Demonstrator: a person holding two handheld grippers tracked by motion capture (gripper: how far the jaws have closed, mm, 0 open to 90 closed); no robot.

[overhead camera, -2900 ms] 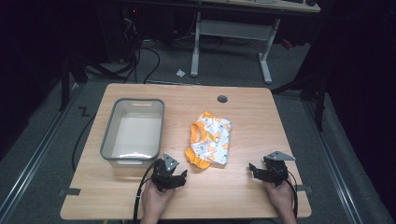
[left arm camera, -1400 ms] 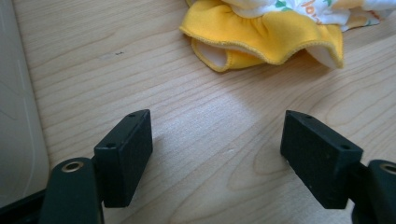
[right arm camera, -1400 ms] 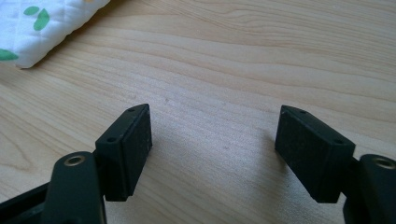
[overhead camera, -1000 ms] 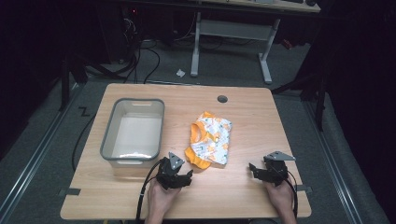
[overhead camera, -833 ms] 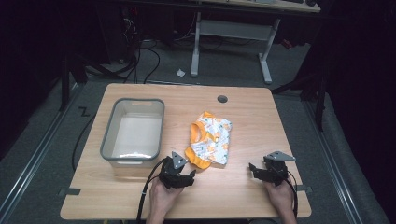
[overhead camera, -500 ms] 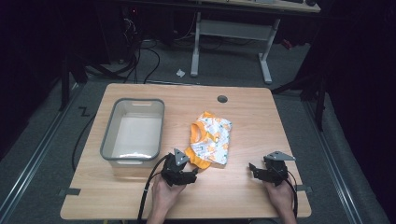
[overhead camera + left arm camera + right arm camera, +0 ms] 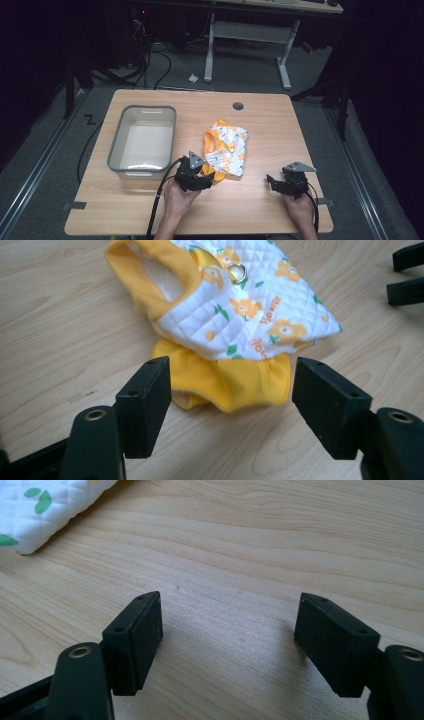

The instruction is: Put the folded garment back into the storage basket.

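Closing my left tool (image 7: 227, 405), wide and empty, on the garment's (image 7: 227, 150) yellow hem (image 7: 235, 382) at twelve o'clock, I'd bite deep; right tool (image 7: 230, 645) waits open

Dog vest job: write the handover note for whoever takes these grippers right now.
Left gripper: open, jaws just been closing a little, poised either side of the yellow hem of the dog vest; not gripping it yet.
Right gripper: open, nothing between its jaws, over bare table to the right of the vest.
Vest lies flat mid-table; grey bin stands to its left.
Done: left gripper brought to the vest.
Left: grip and lift it; likely into the bin.
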